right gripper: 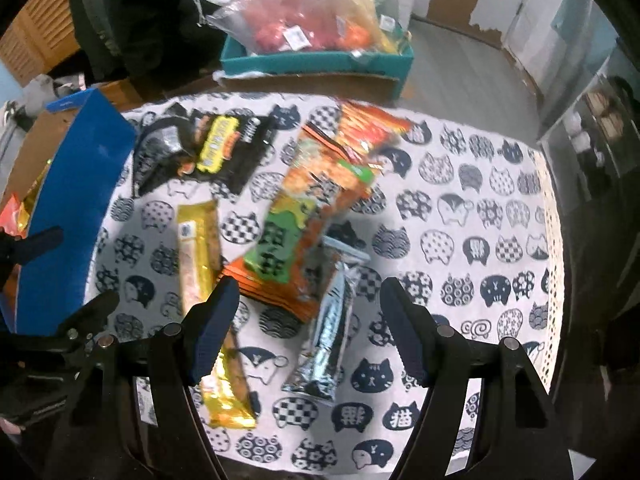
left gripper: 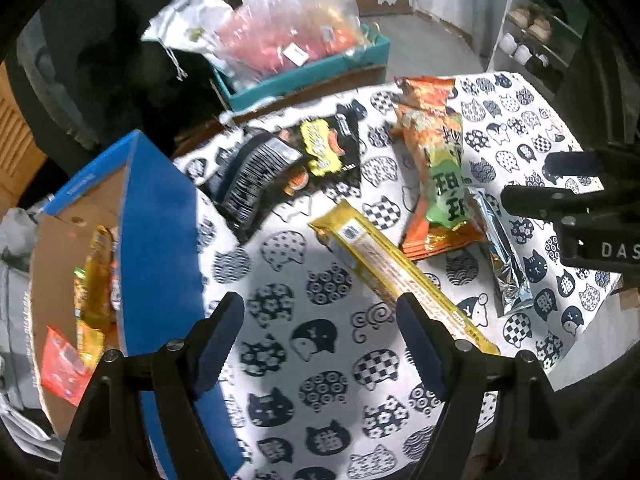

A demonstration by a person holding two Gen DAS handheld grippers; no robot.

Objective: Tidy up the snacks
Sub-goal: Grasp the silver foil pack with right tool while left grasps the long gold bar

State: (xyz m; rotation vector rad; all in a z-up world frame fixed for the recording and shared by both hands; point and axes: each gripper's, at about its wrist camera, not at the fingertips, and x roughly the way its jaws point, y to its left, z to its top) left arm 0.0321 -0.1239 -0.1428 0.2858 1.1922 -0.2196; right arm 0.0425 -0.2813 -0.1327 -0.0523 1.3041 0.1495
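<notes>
Several snack packs lie on the cat-print tablecloth (left gripper: 320, 360): a long gold bar (left gripper: 400, 272) (right gripper: 204, 280), an orange-green packet (left gripper: 436, 188) (right gripper: 304, 224), a silver packet (left gripper: 504, 256) (right gripper: 328, 320) and black packets (left gripper: 280, 164) (right gripper: 200, 152). A blue cardboard box (left gripper: 160, 240) (right gripper: 76, 204) at the left holds several snacks (left gripper: 96, 280). My left gripper (left gripper: 320, 344) is open and empty, the gold bar beside its right finger. My right gripper (right gripper: 308, 324) is open and empty above the silver packet; it also shows in the left wrist view (left gripper: 556, 184).
A teal box (left gripper: 304, 72) (right gripper: 320, 60) with a plastic bag of snacks (left gripper: 288, 24) stands behind the table. A shoe rack (left gripper: 536, 28) is at the far right. The table edge runs along the right (right gripper: 556, 240).
</notes>
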